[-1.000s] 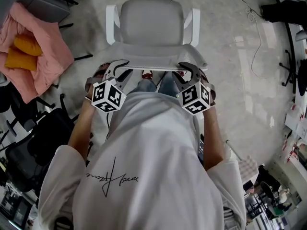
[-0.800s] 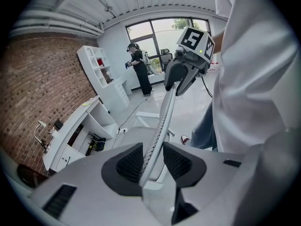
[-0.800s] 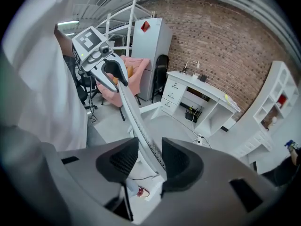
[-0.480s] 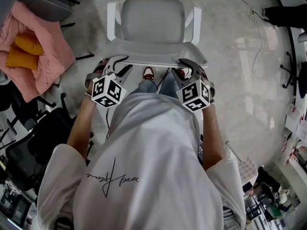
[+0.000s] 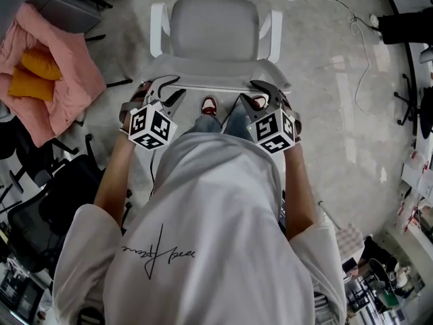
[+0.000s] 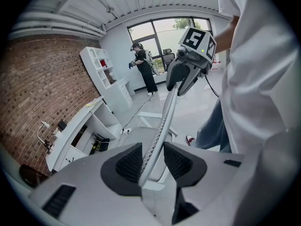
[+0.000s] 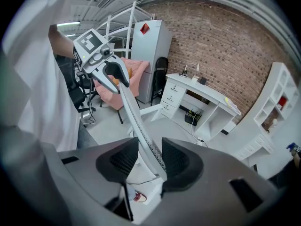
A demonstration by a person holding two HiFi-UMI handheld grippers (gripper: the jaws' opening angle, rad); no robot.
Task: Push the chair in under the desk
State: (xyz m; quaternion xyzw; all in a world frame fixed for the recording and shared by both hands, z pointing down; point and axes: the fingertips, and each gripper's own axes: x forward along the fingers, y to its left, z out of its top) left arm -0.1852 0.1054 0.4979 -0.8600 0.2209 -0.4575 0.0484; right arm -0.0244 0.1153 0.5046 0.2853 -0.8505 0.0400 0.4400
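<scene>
A white office chair (image 5: 215, 26) stands in front of me, its seat toward the top of the head view. The top rim of its backrest (image 5: 213, 81) runs between my two grippers. My left gripper (image 5: 164, 93) straddles the rim's left end; in the left gripper view the thin rim (image 6: 160, 126) passes between the dark pads. These jaws have just been opening, and a gap shows beside the rim. My right gripper (image 5: 265, 95) straddles the right end, with the rim (image 7: 141, 131) lying loosely between its pads. A white desk (image 7: 202, 95) stands against the brick wall ahead.
A pink cloth with orange cushions (image 5: 47, 66) lies on a chair at left. A black office chair (image 5: 40, 202) is at lower left. A cable (image 5: 358, 39) trails over the floor at right. My shoes (image 5: 210, 104) show under the backrest. A person (image 6: 143, 69) stands by the window.
The chair and both grippers have shifted a little toward the top of the head view. My shoes now show below the backrest rim.
</scene>
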